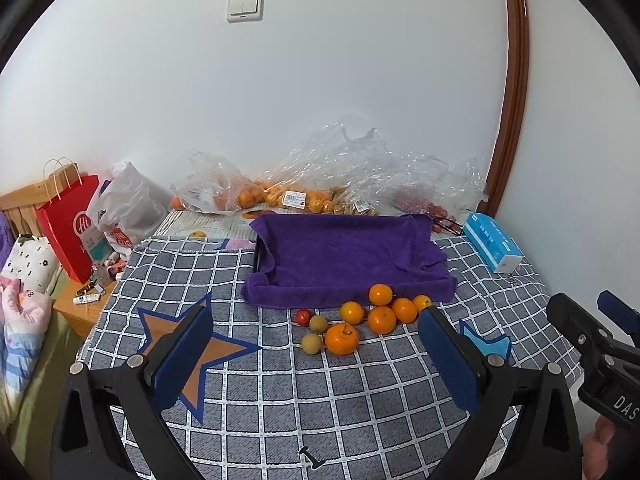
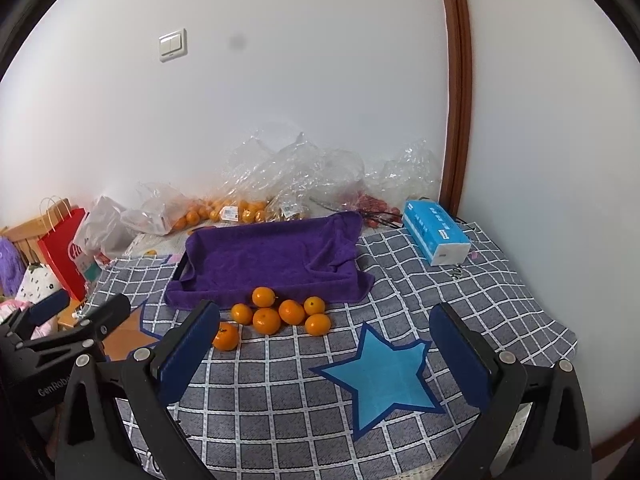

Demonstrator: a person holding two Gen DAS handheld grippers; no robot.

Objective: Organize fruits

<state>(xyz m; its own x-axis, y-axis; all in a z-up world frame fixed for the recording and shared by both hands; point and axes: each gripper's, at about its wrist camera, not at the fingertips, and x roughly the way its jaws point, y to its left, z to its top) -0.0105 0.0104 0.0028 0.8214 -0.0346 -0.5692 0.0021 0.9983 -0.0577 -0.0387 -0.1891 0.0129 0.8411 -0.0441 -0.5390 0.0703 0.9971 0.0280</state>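
Several oranges (image 1: 382, 319) lie in a cluster on the grey checked cloth, just in front of a tray lined with a purple towel (image 1: 344, 258). A larger orange (image 1: 342, 339), two tan round fruits (image 1: 312, 343) and a small red fruit (image 1: 303, 316) lie at the cluster's left. The oranges (image 2: 266, 321) and the purple towel (image 2: 272, 258) also show in the right wrist view. My left gripper (image 1: 316, 360) is open and empty, short of the fruit. My right gripper (image 2: 326, 354) is open and empty, over the blue star, right of the oranges.
Clear plastic bags (image 1: 280, 184) with more oranges and red fruit lie against the back wall. A blue tissue pack (image 1: 494, 246) lies at the right. A red paper bag (image 1: 70, 224) and a white bag (image 1: 128, 208) stand at the left, off the cloth's edge.
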